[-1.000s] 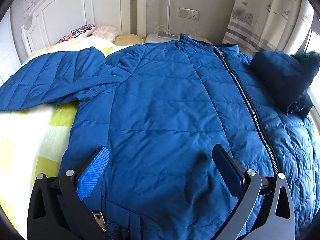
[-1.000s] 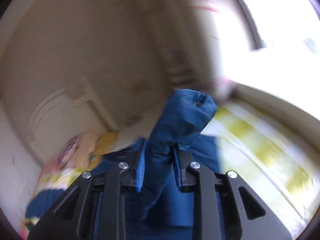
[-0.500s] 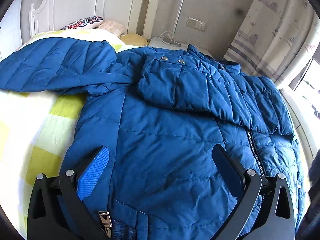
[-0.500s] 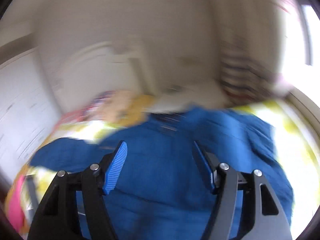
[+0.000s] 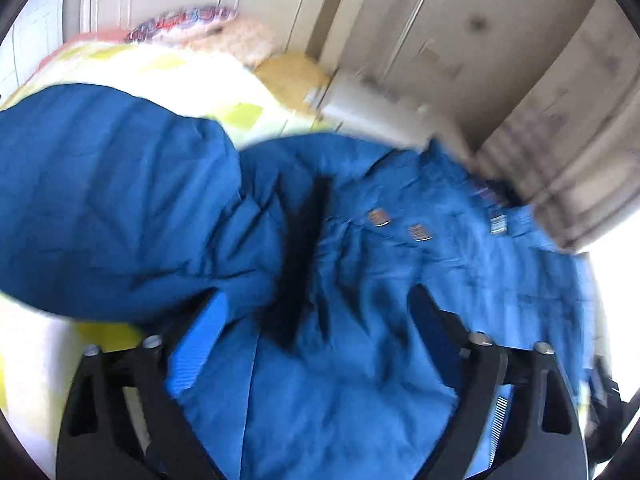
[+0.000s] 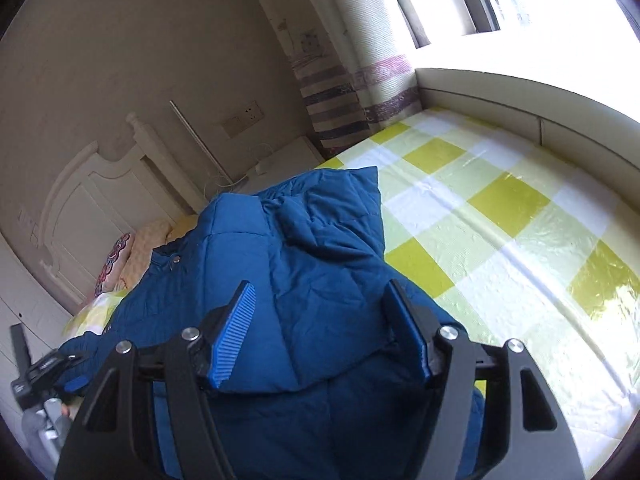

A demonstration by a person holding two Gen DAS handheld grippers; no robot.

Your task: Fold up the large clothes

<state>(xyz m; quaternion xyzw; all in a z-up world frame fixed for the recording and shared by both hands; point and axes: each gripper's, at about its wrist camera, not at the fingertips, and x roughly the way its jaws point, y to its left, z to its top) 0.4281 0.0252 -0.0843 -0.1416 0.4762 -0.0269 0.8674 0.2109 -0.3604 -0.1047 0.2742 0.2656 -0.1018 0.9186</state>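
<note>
The right gripper [image 6: 318, 328] hangs spread wide over the blue puffer jacket [image 6: 304, 264]; yellow-checked bedsheet [image 6: 500, 216] stretches toward two o'clock.

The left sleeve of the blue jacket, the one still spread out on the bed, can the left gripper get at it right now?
Probably yes. The left gripper is open above the jacket, and the sleeve lies flat on the checked bedspread just to its left, with nothing over it. The view is blurred, so only roughly.

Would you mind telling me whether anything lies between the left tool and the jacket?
Nothing visible does. The open left tool hangs just over the blue jacket, with only jacket fabric showing between its fingers.
</note>
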